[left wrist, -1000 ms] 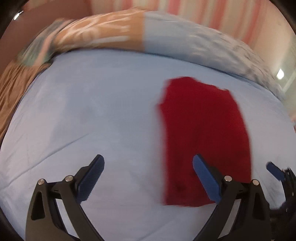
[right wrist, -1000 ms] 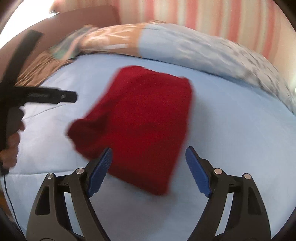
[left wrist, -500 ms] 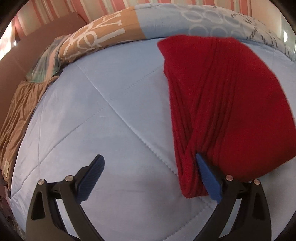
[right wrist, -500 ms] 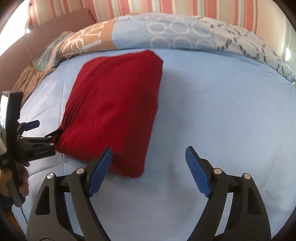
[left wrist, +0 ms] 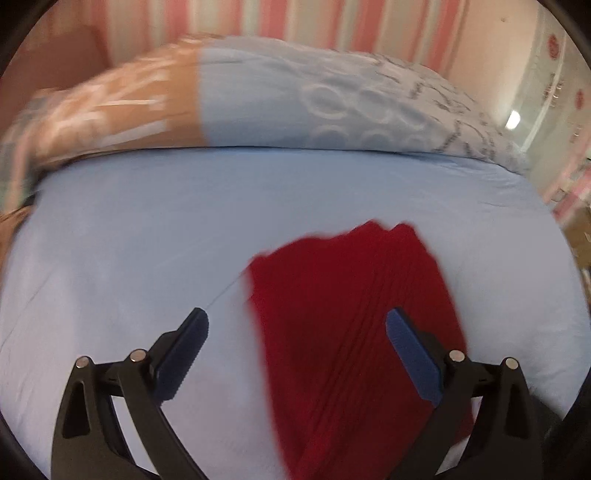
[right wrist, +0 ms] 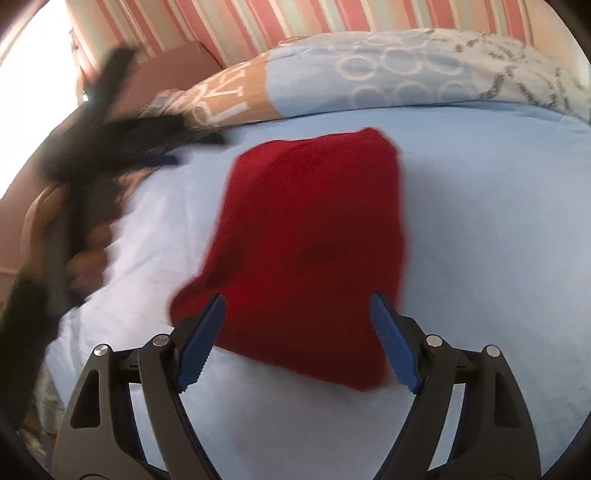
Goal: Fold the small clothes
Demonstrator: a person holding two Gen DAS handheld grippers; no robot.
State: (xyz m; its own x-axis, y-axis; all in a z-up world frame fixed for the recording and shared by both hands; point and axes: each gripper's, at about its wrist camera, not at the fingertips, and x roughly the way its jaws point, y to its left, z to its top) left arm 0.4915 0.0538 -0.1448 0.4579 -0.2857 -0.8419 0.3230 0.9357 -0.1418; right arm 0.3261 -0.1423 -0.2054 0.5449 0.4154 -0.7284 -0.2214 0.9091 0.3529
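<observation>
A folded red knit garment (left wrist: pixel 347 325) lies flat on the light blue bed sheet (left wrist: pixel 147 236). In the left wrist view my left gripper (left wrist: pixel 295 350) is open and empty, raised above the garment's near left part. In the right wrist view the garment (right wrist: pixel 314 236) lies just beyond my right gripper (right wrist: pixel 295 336), which is open and empty above its near edge. The left gripper (right wrist: pixel 92 155) shows blurred at the left of that view, in the person's hand, apart from the garment.
A rolled duvet (left wrist: pixel 295 107) in orange and pale blue patterns lies along the far side of the bed, also in the right wrist view (right wrist: pixel 369 74). A striped pink wall (right wrist: pixel 295 22) stands behind it. A brown headboard (right wrist: pixel 173 62) is at the far left.
My left gripper has pulled back and up from the garment's edge, so the garment now sits lower and smaller in its view. My right gripper has shifted left, centring on the garment. Both views are motion-blurred.
</observation>
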